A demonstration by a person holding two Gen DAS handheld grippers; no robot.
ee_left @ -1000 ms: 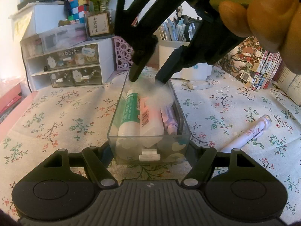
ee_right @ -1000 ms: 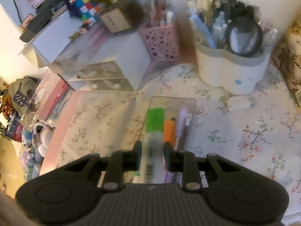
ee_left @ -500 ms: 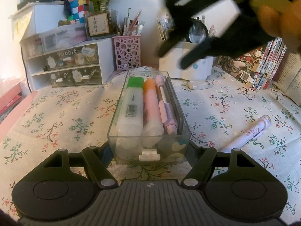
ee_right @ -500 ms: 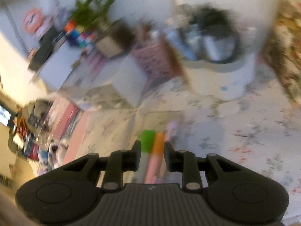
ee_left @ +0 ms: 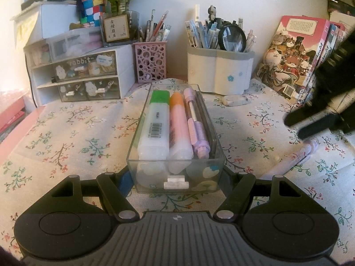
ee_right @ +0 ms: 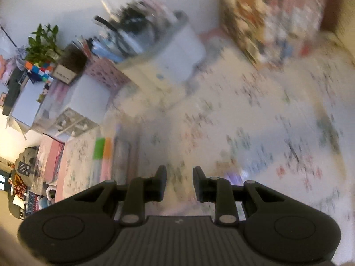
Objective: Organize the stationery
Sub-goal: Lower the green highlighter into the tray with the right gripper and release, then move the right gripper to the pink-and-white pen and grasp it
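Note:
My left gripper [ee_left: 176, 178] is shut on the near end of a clear plastic box [ee_left: 175, 177] that rests on the flowered cloth. Inside the box lie a green-capped highlighter [ee_left: 155, 122], an orange-capped highlighter [ee_left: 178, 124] and a lilac pen [ee_left: 196, 122], side by side. Over at the right, my right gripper [ee_left: 304, 125] hovers just above a loose lilac pen [ee_left: 295, 157] lying on the cloth. The right wrist view is blurred; there my right gripper [ee_right: 179, 180] shows a narrow gap with nothing in it, and the box [ee_right: 119, 155] sits to its left.
A white eraser [ee_left: 235, 100] lies behind the box. Along the back stand a white pen holder [ee_left: 219, 73], a pink perforated cup [ee_left: 150, 62] and a small drawer unit [ee_left: 77, 75]. Books [ee_left: 292, 62] lean at the right.
My right gripper left the green highlighter in the box, lifted away and swung right to above the loose pen. The left gripper and the box stayed put.

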